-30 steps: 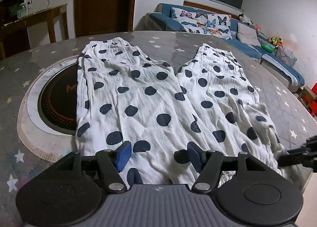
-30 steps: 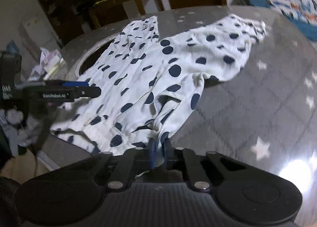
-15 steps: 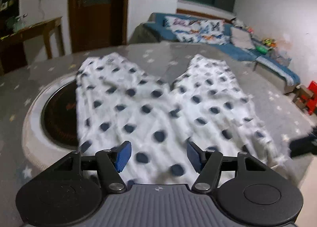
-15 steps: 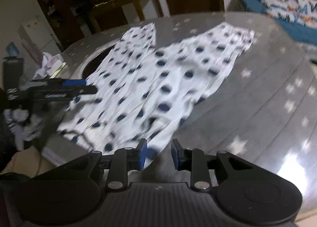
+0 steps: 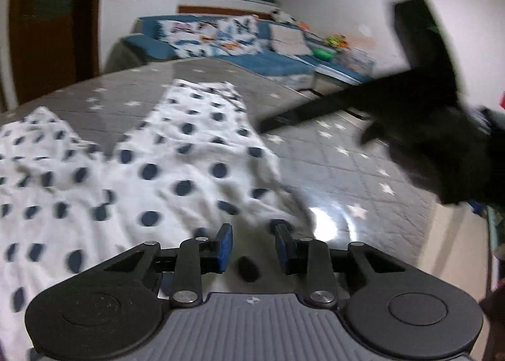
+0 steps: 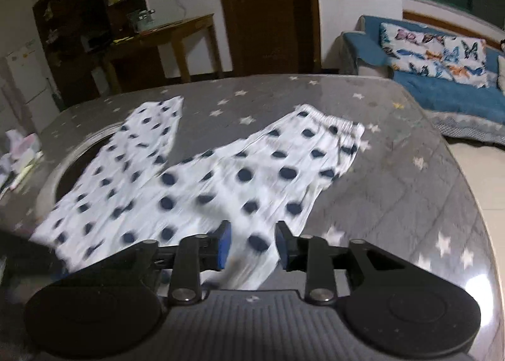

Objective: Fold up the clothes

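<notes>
Grey, star-printed cloth covers your table (image 6: 394,178), which fills most of both wrist views and shines with glare at the lower right. Across it lie the white trousers (image 6: 202,184) with dark blue dots, spread flat, the two legs running up toward the top of the right wrist frame and parting in a V near the centre; the left leg partly covers a dark round inset (image 6: 72,171) at the left of that frame. In the left wrist view the same trousers (image 5: 132,178) fill the left and centre, with the waist end at the bottom under your fingers.

A blue sofa (image 6: 442,77) with a butterfly-print cover sits at the upper right, and a wooden side table (image 6: 164,42) at the upper left.

Your right gripper (image 6: 252,245) is partly open, its jaws having just been opening; fabric lies between the blue pads but they do not press on it. Your left gripper (image 5: 252,247) is also partly open, its jaws having just been closing, with cloth between them, ungripped. The blurred black shape at the right of the left wrist frame is your right gripper (image 5: 426,127).
</notes>
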A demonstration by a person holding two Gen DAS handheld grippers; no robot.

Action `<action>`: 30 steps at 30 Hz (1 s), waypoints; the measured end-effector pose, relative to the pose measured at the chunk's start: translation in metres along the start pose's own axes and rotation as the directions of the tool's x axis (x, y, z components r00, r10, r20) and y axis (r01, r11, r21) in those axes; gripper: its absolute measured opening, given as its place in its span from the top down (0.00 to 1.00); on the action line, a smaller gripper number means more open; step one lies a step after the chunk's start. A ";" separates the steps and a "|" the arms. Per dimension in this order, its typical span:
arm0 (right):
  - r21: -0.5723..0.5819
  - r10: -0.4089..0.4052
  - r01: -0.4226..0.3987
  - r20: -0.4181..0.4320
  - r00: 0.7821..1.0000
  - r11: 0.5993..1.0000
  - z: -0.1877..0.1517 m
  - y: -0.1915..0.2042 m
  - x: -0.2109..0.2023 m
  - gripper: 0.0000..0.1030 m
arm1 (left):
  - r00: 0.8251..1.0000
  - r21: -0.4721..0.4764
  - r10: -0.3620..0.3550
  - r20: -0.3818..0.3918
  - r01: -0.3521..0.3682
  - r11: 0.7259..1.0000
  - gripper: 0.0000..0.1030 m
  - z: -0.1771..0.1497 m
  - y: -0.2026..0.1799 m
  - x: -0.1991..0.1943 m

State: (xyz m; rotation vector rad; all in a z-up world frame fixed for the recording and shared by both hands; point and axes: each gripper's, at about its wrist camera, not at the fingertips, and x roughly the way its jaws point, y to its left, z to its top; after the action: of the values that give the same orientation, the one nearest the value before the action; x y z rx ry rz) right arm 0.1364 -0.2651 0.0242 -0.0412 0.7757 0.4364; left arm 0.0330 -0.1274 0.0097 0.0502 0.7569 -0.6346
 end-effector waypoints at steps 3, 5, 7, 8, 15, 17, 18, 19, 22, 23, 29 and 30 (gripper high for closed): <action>-0.014 -0.030 0.030 0.001 1.000 0.999 0.011 -0.006 0.026 0.68 | 0.997 0.014 -0.069 -0.021 0.069 0.998 0.71 -0.004 -0.006 0.007; -0.025 -0.046 0.046 0.001 0.999 0.999 0.018 -0.008 0.043 0.68 | 0.993 0.017 -0.112 -0.036 0.112 0.994 0.73 -0.007 -0.009 0.011; -0.037 -0.051 0.051 -0.008 0.999 0.998 0.023 -0.010 0.058 0.68 | 0.988 0.010 -0.141 -0.056 0.142 0.990 0.73 -0.011 -0.010 0.015; -0.046 -0.053 0.052 -0.015 0.998 0.998 0.026 -0.012 0.067 0.68 | 0.986 0.006 -0.155 -0.067 0.155 0.988 0.73 -0.012 -0.010 0.017; -0.043 -0.108 0.107 -0.020 0.994 0.993 0.046 -0.035 0.111 0.60 | 0.975 -0.012 -0.206 -0.082 0.206 0.979 0.75 -0.016 -0.007 0.018; -0.015 -0.108 0.108 -0.012 0.994 0.994 0.054 -0.043 0.119 0.59 | 0.974 -0.016 -0.213 -0.081 0.213 0.977 0.75 -0.017 -0.007 0.018; -0.010 -0.123 0.123 -0.008 0.992 0.992 0.058 -0.046 0.123 0.60 | 0.973 -0.019 -0.217 -0.080 0.216 0.976 0.75 -0.019 -0.007 0.018; -0.012 -0.155 0.155 -0.004 0.988 0.988 0.063 -0.050 0.130 0.60 | 0.972 -0.022 -0.220 -0.080 0.219 0.975 0.75 -0.019 -0.007 0.018; 0.029 -0.189 0.189 0.007 0.982 0.982 0.074 -0.063 0.142 0.61 | 0.971 -0.025 -0.224 -0.079 0.223 0.975 0.75 -0.019 -0.008 0.020; 0.047 -0.205 0.204 0.007 0.979 0.978 0.079 -0.068 0.145 0.62 | 0.971 -0.027 -0.226 -0.080 0.224 0.974 0.75 -0.019 -0.007 0.020; 0.017 -0.130 0.129 0.037 0.991 0.991 0.092 -0.054 0.142 0.62 | 0.968 -0.043 -0.240 -0.080 0.237 0.971 0.75 -0.016 -0.001 0.022; 0.004 -0.099 0.099 0.038 0.994 0.995 0.093 -0.049 0.141 0.62 | 0.967 -0.045 -0.242 -0.080 0.239 0.970 0.75 -0.016 -0.001 0.022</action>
State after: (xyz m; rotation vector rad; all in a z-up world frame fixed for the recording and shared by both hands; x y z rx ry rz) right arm 0.3066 -0.2397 -0.0114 -0.0687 0.7329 0.3414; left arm 0.0349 -0.1353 -0.0164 -0.0483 0.8634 -0.8544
